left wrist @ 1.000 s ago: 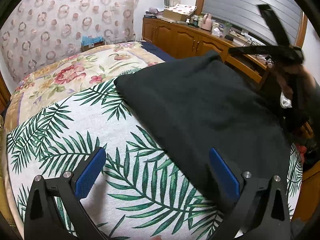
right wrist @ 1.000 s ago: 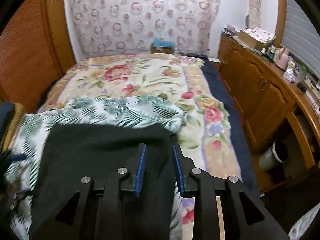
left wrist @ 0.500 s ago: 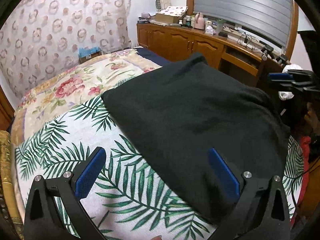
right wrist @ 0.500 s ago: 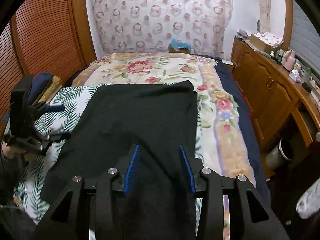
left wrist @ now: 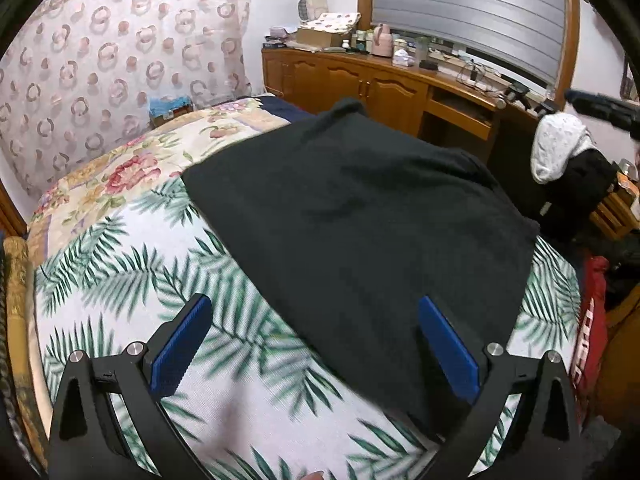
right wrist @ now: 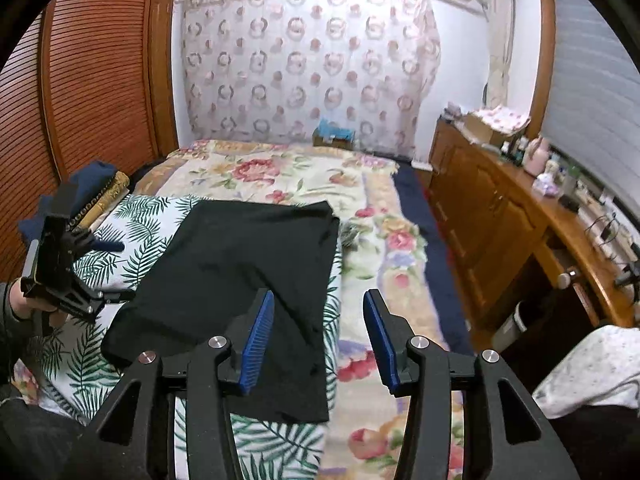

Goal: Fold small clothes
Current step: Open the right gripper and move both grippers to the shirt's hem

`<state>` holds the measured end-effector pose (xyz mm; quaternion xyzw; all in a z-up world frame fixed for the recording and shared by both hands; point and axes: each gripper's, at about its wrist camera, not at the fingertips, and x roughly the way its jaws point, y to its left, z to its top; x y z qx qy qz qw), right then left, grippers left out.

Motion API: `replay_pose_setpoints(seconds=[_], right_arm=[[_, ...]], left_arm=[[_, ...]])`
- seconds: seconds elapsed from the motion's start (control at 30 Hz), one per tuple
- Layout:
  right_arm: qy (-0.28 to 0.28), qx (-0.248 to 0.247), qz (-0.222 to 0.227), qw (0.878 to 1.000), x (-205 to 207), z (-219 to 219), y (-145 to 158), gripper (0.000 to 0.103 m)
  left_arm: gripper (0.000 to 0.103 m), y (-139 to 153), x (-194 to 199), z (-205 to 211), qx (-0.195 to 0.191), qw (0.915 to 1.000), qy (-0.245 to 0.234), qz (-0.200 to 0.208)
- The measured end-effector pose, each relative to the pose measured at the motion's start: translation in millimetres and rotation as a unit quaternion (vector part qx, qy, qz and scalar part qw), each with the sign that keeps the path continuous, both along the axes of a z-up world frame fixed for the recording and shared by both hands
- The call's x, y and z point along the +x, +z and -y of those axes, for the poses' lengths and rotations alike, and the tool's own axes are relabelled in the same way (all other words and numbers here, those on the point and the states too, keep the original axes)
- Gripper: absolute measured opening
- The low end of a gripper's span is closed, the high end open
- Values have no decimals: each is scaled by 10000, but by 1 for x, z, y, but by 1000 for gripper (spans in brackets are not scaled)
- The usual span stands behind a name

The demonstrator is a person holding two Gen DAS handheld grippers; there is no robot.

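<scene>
Spread flat on the palm-leaf cloth [right wrist: 132, 236] on the bed: the dark garment [right wrist: 248, 264], folded, its near end reaching toward the bed's front edge.

Seen from the right wrist only: the whole outline of the dark garment, with a fold line running slantwise across it and its right edge lying along the border of the palm-leaf cloth, beside the floral bedspread [right wrist: 304, 176]. Also there alone — the louvred wooden doors [right wrist: 88, 80] at left, and the left gripper [right wrist: 110, 270] from outside, gripped by a hand [right wrist: 24, 304] at the picture's left edge, hanging above the garment's left side. Right gripper [right wrist: 318, 334] up in the air over the bed, jaws parted to a middling gap and just been opening, nothing between the blue pads [right wrist: 258, 344].

Seen from the left wrist only: the dark garment [left wrist: 360, 232] from its other side, bulging large in the fisheye, one corner poking up toward the wooden cabinets [left wrist: 360, 84]. Left gripper [left wrist: 316, 356] spread wide, empty, above the garment's near edge where it meets the palm-leaf cloth [left wrist: 140, 264]; no contact with the fabric. At far right, just a dark sliver of the right gripper [left wrist: 604, 106] — too little to read its jaws from here. Grey window blind [left wrist: 468, 8] above the cluttered cabinet top.
</scene>
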<state>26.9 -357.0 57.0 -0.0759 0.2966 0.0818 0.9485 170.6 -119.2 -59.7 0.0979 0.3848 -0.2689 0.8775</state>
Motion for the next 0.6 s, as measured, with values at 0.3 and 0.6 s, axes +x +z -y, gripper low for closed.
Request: replay_pose_setpoints(seconds=[0.3,0.6], right_arm=[[-214,11,-462,9987,-8,-14,-58,52],[-176,318,-839,9958,11,-26,-98,52]], left_arm=[[72,-23,-37,2,-356,9957,-385,-763],[41,-29,-63,16,-417,9922,-647,-981]])
